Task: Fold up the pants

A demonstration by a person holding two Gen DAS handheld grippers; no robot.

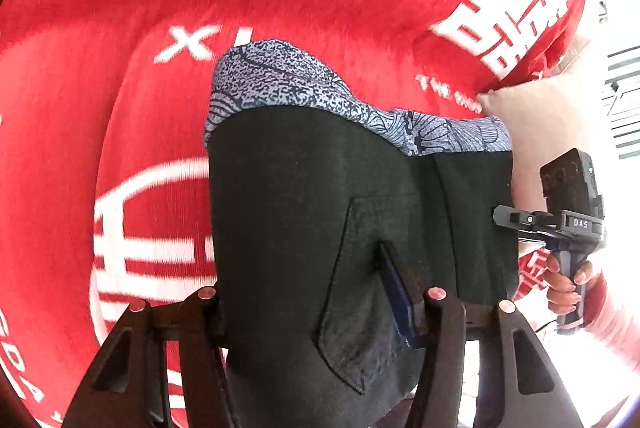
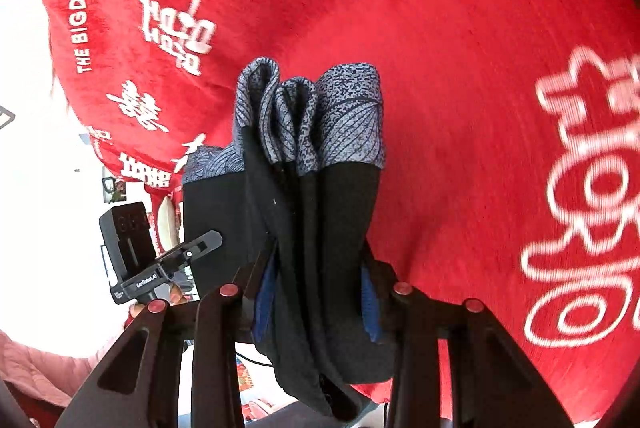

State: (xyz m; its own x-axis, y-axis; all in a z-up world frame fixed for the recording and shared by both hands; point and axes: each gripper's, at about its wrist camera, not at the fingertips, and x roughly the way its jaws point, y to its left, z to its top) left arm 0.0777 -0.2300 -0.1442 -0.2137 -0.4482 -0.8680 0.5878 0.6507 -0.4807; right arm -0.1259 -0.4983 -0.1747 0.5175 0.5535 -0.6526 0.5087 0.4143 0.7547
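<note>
A red plush blanket (image 1: pixel 100 108) printed with white characters and the words "THE BIGDAY" fills the background of both wrist views, and a pale cushion (image 1: pixel 548 116) is seen at its edge in the left wrist view. The black pants (image 1: pixel 304 212), folded into several layers, are held up above the blanket between the two tools. Their far end is trimmed with a band of blue-grey patterned fabric (image 1: pixel 280 80), and a patch pocket (image 1: pixel 360 292) is shown on the face turned to the left wrist camera. The left gripper (image 1: pixel 320 312) is closed on one side of the pants, its jaws pressed against the cloth, with a blue pad visible on one finger. The right gripper (image 2: pixel 316 292) is clamped on the opposite side, where the bunched layers (image 2: pixel 312 228) are pinched between the blue pads of its jaws. Each tool is seen from the other's camera, at the far side of the pants, and a hand (image 1: pixel 568 284) is wrapped around the right gripper's handle.
</note>
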